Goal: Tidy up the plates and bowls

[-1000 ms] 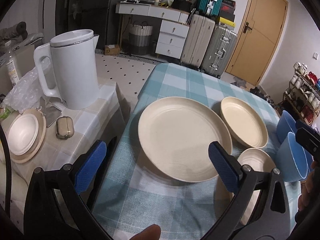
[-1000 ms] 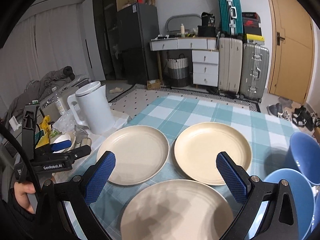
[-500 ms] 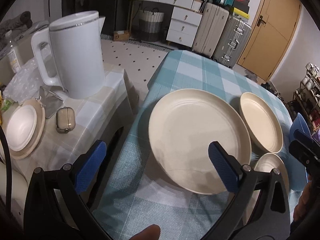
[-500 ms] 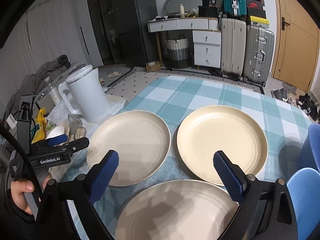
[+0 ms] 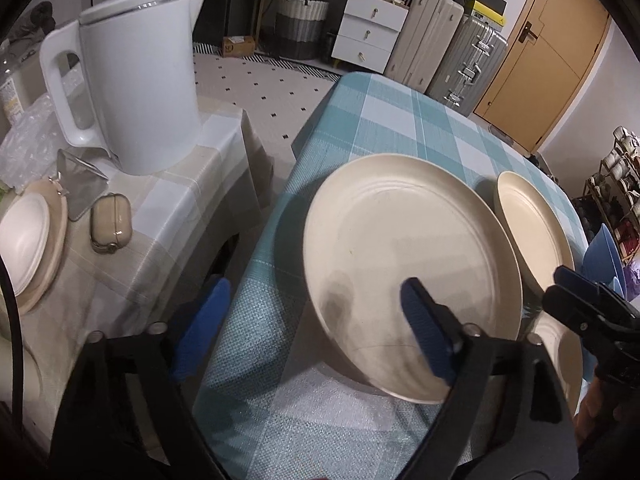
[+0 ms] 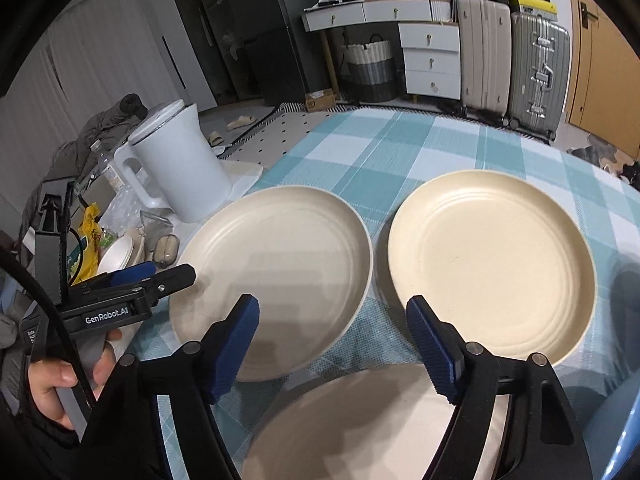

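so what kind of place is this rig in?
Most likely a lived-in home or small apartment, not a lab. Cream plates sit on a table with a checked cloth; suitcases and a white drawer unit stand behind, and a kettle to the side.

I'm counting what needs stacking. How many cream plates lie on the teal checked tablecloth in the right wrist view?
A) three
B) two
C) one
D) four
A: the right wrist view shows a left plate, a right plate and a near plate at the bottom edge, all lying apart on the tablecloth.
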Tool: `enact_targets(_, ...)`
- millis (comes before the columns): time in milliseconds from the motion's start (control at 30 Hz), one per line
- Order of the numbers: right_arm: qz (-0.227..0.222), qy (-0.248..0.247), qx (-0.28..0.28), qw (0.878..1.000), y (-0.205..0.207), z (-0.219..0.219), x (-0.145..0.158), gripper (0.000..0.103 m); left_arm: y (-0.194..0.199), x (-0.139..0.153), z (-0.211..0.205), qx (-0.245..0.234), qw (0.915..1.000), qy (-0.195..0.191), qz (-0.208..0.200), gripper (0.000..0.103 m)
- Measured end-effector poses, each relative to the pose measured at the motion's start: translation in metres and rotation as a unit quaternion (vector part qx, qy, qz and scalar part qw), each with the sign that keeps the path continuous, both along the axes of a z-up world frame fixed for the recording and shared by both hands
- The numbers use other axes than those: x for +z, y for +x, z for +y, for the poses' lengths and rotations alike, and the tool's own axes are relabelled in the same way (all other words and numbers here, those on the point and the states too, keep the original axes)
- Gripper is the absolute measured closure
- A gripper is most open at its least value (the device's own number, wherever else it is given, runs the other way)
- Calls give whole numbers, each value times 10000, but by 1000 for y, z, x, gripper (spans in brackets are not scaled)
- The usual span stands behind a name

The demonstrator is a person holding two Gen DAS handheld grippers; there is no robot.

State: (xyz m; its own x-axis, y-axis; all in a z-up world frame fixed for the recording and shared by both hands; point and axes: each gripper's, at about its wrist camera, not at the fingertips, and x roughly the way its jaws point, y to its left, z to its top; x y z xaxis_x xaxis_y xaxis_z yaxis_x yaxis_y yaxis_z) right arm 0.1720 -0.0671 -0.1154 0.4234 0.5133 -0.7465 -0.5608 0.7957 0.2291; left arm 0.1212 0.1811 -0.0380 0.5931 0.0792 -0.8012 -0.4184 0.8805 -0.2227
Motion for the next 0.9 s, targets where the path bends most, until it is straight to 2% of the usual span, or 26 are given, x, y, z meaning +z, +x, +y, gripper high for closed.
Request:
enact_targets(300,219,-75,-20,9997,13,12,-19,36,7,-12,3,-14,9999,-115,90,33)
enact_targets(400,349,-62,-54,9994,18,14,-25,42,10,-15,3,-15,9999,-103,134,37)
enact_targets(467,382,-96,-85,9992,21,17,-29,53,10,-15,3,-9,9999,-63,142,40)
enact_targets(567,361,-134,-108,9992,23,19,-30,59,12,-15,3,-19,9999,-75,148,46)
enact_targets(733,334,-160,-172,9992,25,19,-31,64,13,-15,4,5,9998,4,176,60)
enact_targets(800,315,-204,-185,9991,25,20,-31,66,13,-15,4,-13,9998,-5,182,72)
enact_targets(900,241,-306,-233,9990,25,21,-31,72,14,-16,2,-51,9998,2,184,80)
